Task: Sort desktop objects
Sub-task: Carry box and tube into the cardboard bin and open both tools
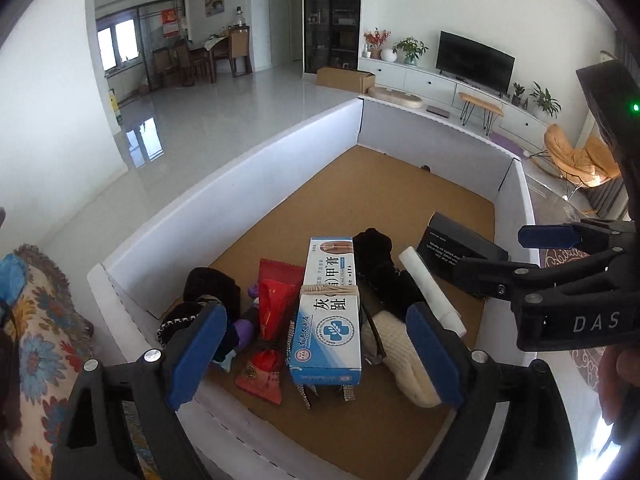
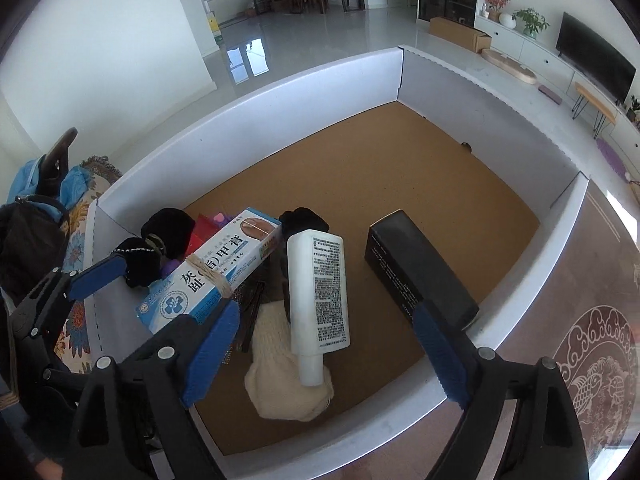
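Observation:
A white-walled box [image 1: 256, 184] with a cork floor holds a pile of objects. A blue-and-white medicine carton [image 1: 330, 308] with a rubber band lies in the middle, also in the right wrist view [image 2: 212, 268]. Beside it are a red packet [image 1: 270, 320], black knit items [image 1: 212, 284], a cream knit item [image 2: 280, 376], a white bottle [image 2: 318, 292] and a black box [image 2: 416, 268]. My left gripper [image 1: 316, 356] is open above the carton. My right gripper [image 2: 328, 356] is open above the white bottle.
A floral cloth [image 1: 36, 340] lies left of the box. A patterned rug [image 2: 592, 360] lies to the right. The far half of the cork floor [image 2: 380, 168] is bare. A living room with a TV [image 1: 474, 60] lies beyond.

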`<state>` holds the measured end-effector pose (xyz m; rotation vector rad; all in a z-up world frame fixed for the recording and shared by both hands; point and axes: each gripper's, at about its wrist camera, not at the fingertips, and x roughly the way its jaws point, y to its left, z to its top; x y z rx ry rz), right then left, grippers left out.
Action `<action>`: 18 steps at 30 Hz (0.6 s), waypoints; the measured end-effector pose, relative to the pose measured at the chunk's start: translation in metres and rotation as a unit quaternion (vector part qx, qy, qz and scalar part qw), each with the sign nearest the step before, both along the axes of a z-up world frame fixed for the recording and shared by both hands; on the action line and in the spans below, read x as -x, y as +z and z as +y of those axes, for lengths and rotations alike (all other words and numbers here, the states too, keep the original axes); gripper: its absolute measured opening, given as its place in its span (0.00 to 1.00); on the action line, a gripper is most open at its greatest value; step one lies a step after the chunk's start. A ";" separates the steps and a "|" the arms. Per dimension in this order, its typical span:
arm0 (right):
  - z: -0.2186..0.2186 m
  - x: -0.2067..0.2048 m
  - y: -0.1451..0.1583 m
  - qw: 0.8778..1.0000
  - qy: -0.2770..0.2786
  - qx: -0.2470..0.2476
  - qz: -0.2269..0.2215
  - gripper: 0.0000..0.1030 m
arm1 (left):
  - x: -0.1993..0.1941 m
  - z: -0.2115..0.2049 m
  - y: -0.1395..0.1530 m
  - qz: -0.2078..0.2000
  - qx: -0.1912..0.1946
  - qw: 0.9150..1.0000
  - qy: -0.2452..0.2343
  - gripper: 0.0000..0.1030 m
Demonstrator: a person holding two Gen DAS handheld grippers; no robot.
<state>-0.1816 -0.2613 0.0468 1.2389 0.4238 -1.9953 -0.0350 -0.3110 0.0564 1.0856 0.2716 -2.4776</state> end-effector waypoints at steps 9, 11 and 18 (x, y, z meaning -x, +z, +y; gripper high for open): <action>0.053 0.009 0.034 0.998 -0.036 0.004 0.046 1.00 | -0.018 0.007 0.026 0.037 -0.034 0.997 0.066 1.00; 0.062 0.007 0.038 0.998 -0.037 0.008 0.050 1.00 | -0.019 0.011 0.031 0.030 -0.029 0.996 0.082 1.00; 0.071 0.004 0.043 0.998 -0.038 0.018 0.051 1.00 | -0.030 0.022 0.052 0.059 -0.014 0.994 0.091 1.00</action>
